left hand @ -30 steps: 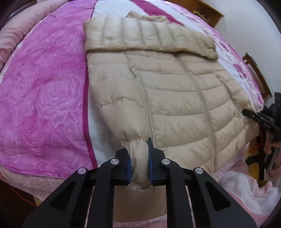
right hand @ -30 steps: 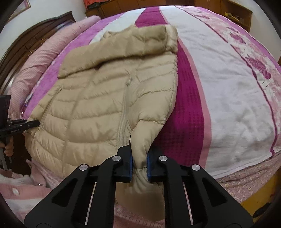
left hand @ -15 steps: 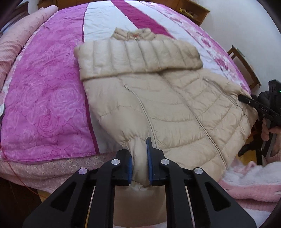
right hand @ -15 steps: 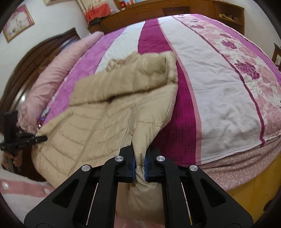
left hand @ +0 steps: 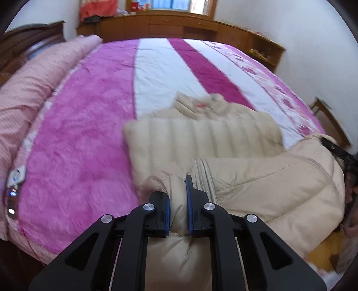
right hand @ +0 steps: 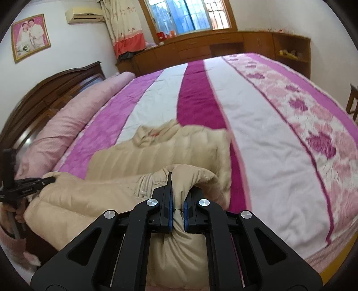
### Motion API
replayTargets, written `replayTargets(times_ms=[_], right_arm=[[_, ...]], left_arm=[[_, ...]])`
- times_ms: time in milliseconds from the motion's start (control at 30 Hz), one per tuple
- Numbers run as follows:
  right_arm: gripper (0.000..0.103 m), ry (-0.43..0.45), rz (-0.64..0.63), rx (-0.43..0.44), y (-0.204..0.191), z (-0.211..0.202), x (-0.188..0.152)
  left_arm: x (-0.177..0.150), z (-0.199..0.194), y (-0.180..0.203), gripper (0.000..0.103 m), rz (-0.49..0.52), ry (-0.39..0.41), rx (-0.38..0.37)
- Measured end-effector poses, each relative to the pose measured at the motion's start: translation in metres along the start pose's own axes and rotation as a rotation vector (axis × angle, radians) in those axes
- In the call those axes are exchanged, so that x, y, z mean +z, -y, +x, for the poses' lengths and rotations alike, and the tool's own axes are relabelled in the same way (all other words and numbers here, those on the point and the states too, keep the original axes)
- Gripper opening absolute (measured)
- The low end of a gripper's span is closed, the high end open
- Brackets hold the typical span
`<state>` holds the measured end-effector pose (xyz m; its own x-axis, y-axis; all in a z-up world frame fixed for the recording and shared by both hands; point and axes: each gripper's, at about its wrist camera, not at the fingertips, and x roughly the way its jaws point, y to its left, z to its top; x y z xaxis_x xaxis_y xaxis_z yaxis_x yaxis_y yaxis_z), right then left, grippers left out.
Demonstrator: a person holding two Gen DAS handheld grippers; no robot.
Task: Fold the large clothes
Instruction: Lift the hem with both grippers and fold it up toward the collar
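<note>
Beige quilted puffer jacket (left hand: pixel 223 143) on a bed (left hand: pixel 78 138) with a bedspread striped in pink, white and magenta. Padded in narrow stitched channels, matte and soft, slightly blurred in both views. Collar (left hand: pixel 197 105) at the end nearest the window (right hand: pixel 188 15), showing a small red label inside. Just below the collar, a sleeve laid crosswise over the chest, its ribs running up and down. Lower half of the jacket raised off the bed and doubled toward the collar, forming a rounded, puffy roll with a zip line bunched near its middle.

Left claw (left hand: pixel 178 201) pressed together, blue pads pinching one corner of the hem, fabric bulging out below the pads. Right claw (right hand: pixel 177 207) likewise squeezed tight on the opposite hem corner, a fold of padding draped over its top. Each claw also visible in the other's view at the far end of the lifted roll.

Rolled pale pink quilt (right hand: pixel 67 125) along the dark wooden headboard (right hand: pixel 51 89) side of the bed. Low wooden cabinets (right hand: pixel 201 47) beyond the bed under the window. Framed photograph (right hand: pixel 30 37) and air conditioner (right hand: pixel 85 14) on the wall above the headboard.
</note>
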<state>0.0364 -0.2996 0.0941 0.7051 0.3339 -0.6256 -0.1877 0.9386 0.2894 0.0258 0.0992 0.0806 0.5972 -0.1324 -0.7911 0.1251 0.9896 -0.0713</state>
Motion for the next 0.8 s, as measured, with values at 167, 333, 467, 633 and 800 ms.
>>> replayTargets(times_ms=[167,333,467,633,800], right_arm=[[0.007,0.004,0.009,-0.042,0.007,0.040,0.021],[0.008,-0.003,0.009,-0.090,0.017,0.085,0.030],[0.009,-0.043,0.028,-0.121,0.028,0.125,0.026],[0.013,-0.088,0.034,-0.154,0.039,0.158,0.014],[0.020,-0.106,0.059,-0.160,0.050,0.175,0.005]], left_arm=[[0.028,0.039,0.001,0.013,-0.009,0.023,0.074],[0.045,0.082,0.002,0.013,0.003,0.020,0.125],[0.048,0.122,-0.007,0.015,-0.026,-0.024,0.127],[0.044,0.154,-0.005,0.018,-0.001,-0.045,0.152],[0.042,0.168,-0.005,0.021,0.002,-0.046,0.166]])
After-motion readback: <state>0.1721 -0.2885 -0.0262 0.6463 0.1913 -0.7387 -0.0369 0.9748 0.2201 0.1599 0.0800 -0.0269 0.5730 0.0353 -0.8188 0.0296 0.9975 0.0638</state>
